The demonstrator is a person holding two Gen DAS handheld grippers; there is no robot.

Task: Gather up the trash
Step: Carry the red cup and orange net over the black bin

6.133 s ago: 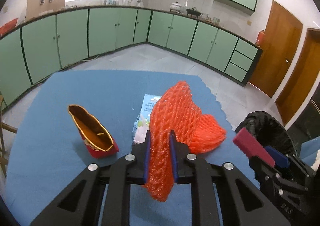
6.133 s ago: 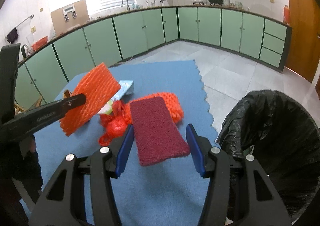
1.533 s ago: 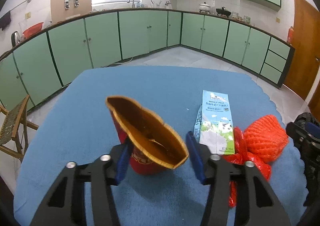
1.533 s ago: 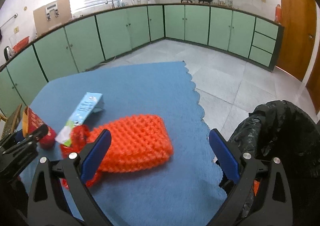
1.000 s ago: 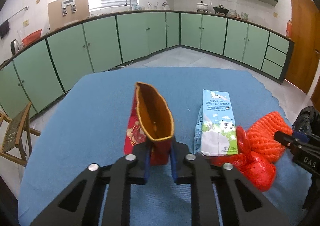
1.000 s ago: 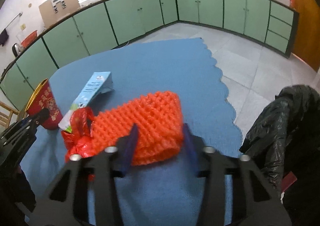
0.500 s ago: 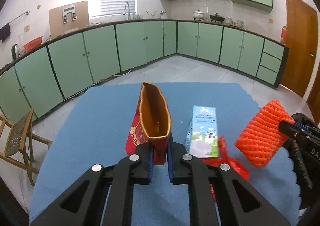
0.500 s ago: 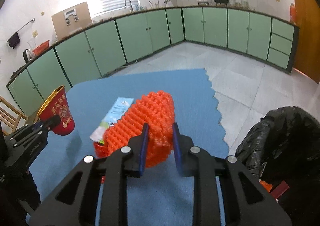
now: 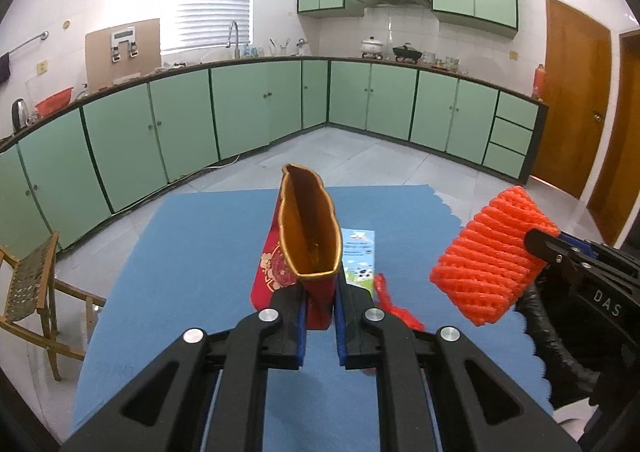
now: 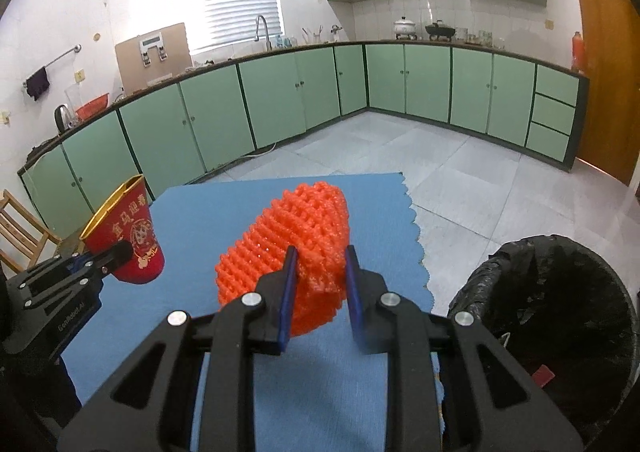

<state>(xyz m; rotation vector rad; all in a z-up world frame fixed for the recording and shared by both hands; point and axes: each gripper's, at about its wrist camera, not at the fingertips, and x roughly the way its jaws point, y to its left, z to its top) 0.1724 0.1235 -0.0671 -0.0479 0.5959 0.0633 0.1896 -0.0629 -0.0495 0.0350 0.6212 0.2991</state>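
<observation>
**Two grippers, each holding one piece of trash above the blue mat**

Landmark for all places: the blue mat (image 9: pixel 192 260).

1. Left gripper (image 9: pixel 320 326), nearest in its own view. Jaws almost together, pinching the lower part of a red paper cup (image 9: pixel 308 248) with a gold rim and gold inside. The cup is squashed flat between the pads, mouth upward, and held clear above the mat, toward its left side as the right wrist view shows it.

2. Right gripper (image 10: pixel 318 292). Jaws narrowed, pressing into an orange foam net sleeve (image 10: pixel 288 240) from both sides. The sleeve sticks out ahead of the fingertips, raised above the mat near its right, scalloped edge.

3. Milk carton (image 9: pixel 358 256), light blue and white, lying flat on the mat just beyond the left gripper, partly hidden by the cup.

4. Red plastic scrap (image 9: pixel 390 300), on the mat just beside the carton's near end.

5. Bin with a black liner (image 10: pixel 560 292), on the floor off the mat's right edge.

6. Wooden chair (image 9: pixel 32 284), off the mat's left edge.

7. Green kitchen cabinets (image 9: pixel 248 108), well beyond the mat's far edge.
</observation>
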